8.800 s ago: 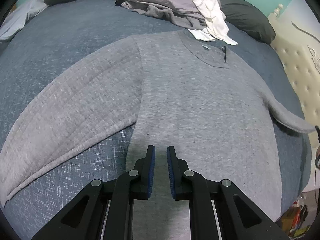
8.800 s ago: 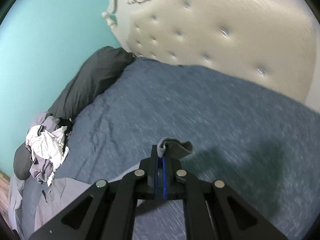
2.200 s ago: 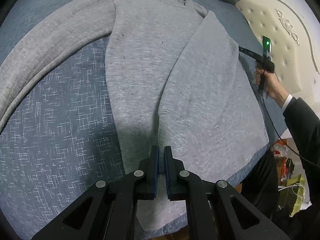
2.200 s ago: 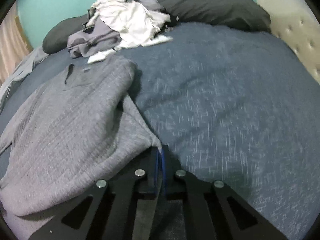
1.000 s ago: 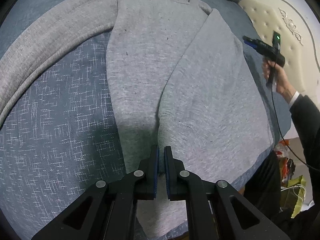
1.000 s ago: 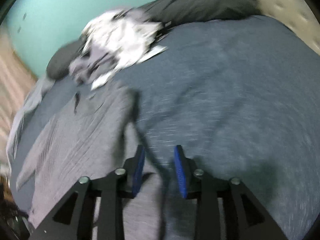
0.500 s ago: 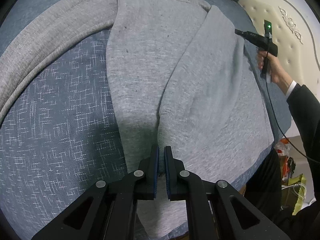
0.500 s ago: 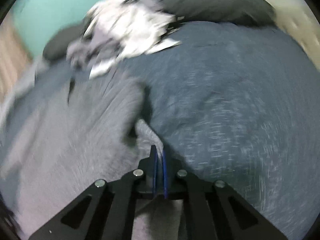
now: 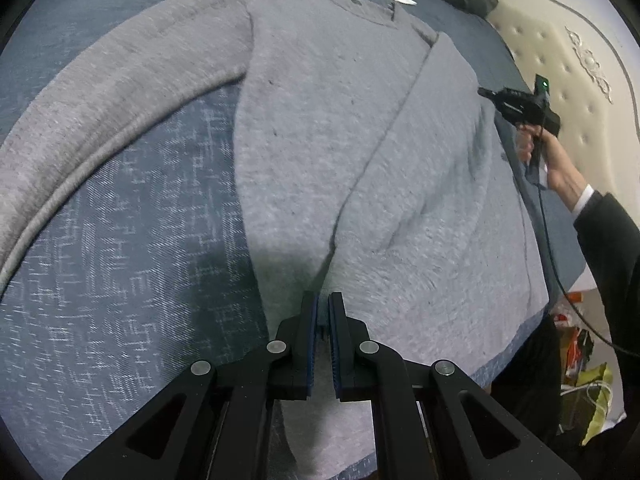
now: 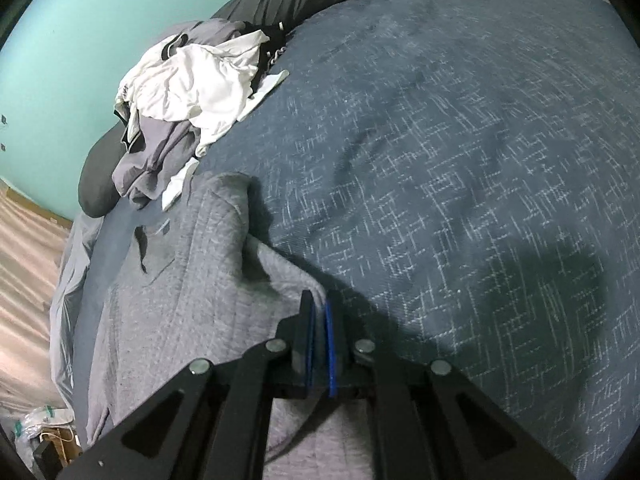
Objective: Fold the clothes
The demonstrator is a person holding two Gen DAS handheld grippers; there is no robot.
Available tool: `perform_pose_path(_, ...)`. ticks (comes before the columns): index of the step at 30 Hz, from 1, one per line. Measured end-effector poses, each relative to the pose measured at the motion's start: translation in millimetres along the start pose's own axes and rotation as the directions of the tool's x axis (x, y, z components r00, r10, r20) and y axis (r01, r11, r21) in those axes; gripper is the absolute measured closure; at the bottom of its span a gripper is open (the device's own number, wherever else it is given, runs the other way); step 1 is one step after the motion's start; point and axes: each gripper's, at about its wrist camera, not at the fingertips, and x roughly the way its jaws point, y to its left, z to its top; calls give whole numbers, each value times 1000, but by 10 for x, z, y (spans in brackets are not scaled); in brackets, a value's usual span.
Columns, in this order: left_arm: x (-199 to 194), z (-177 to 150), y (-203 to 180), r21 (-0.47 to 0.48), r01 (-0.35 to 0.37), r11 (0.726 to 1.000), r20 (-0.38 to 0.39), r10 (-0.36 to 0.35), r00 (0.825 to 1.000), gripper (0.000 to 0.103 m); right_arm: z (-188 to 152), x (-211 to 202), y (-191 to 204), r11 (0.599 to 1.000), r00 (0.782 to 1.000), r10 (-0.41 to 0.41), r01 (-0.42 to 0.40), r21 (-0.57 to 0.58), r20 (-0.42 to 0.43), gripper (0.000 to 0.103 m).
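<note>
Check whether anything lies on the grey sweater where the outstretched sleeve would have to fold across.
Nothing visible does. The outstretched sleeve lies flat on the blue bedspread, and the grey sweater body is bare; the clothes pile sits beyond the collar, only its white edge near it.

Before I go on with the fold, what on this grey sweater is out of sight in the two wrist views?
- Left wrist view: the grey sweater has its hem under the left hand-held gripper; the long sleeve's cuff runs off the left edge.
- Right wrist view: the right hand-held gripper hides the pinched edge.
- Collar label: too small to read.
</note>
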Motion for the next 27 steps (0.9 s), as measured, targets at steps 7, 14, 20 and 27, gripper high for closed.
perform_pose_path(7,-298,102,142,-18,-46,999,76,48,996,70,71,-59,37,999,1000,13,-13,-30,-7,93)
perform_pose_path(14,-309,369,13,16,-57,998,144,54,988,70,196,-210,91,998,999,-9,11,-67,31,89)
perform_pose_path(20,48,711,-305,102,-22,995,163,5,987,70,330,-244,311,990,1000,-15,18,-143,24,75)
perform_pose_path(27,520,964,-496,128,34,991,144,-53,988,70,548,-55,566,982,999,-40,40,-185,1,75)
